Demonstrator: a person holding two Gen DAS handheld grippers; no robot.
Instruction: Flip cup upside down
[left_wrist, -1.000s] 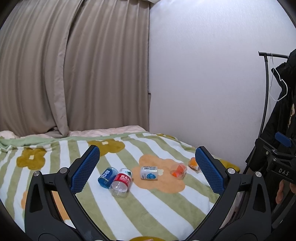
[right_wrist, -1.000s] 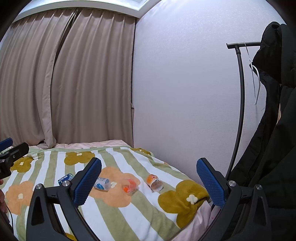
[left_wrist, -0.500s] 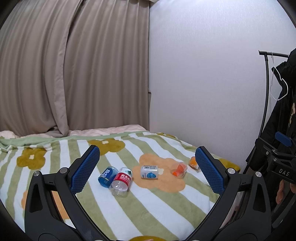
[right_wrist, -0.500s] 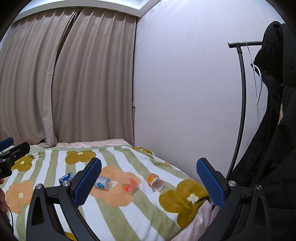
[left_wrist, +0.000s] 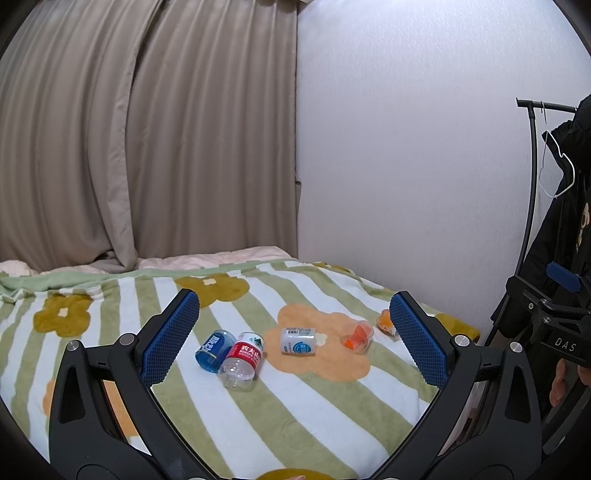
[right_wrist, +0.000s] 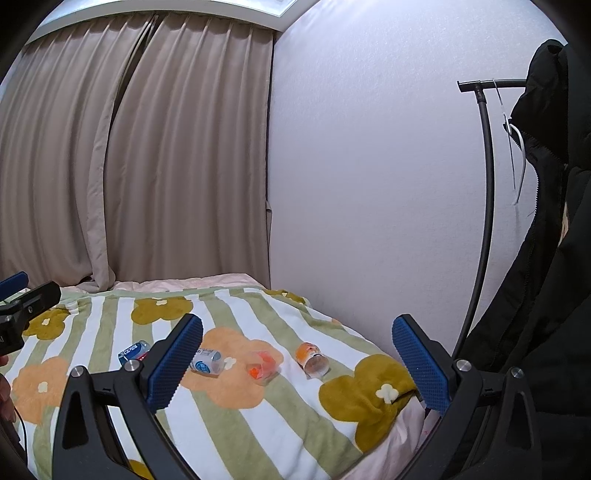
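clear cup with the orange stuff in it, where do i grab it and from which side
Take the clear cup across its round side wall, near mid-length. It lies on its side on the blanket, so coming down from above with the right gripper, one of the fingers on each flank, probably suits best. Its wall looks thin; squeeze lightly.

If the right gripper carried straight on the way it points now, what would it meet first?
Probably the clear plastic cup with orange inside, lying on its side on the green-striped flowered blanket. It sits nearest the midline of the open right gripper, well ahead, with nothing between. Depth is unclear, so the blanket itself might come first.
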